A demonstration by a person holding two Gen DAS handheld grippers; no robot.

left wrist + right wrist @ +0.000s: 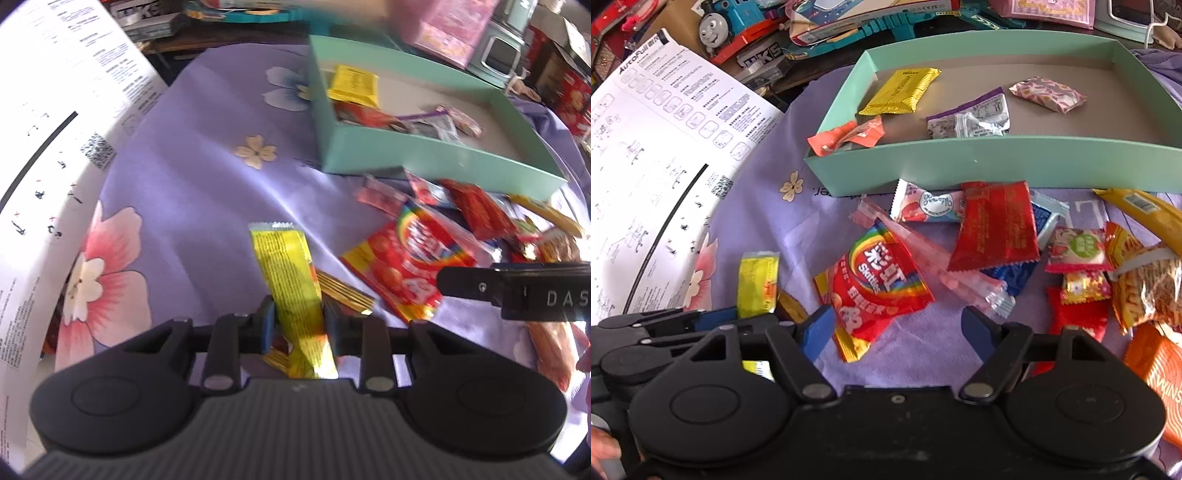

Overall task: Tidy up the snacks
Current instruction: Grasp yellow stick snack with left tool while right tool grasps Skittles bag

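Observation:
A long yellow snack packet (291,273) lies on the purple flowered cloth (207,177), and my left gripper (299,325) is shut on its near half, blue pads pressing both sides. It shows again in the right wrist view, yellow snack packet (757,280) in the left gripper (750,319). My right gripper (899,332) stands open just above the cloth, with the near corner of a red Skittles bag (875,284) between its pads and untouched. The mint green box (960,162) behind the pile holds several wrapped snacks.
Loose snacks (997,229) spread along the box's near wall and to the right, with an orange pack (1160,369) at the right edge. A white instruction sheet (657,155) covers the left. A toy train (731,26) and boxes crowd the back.

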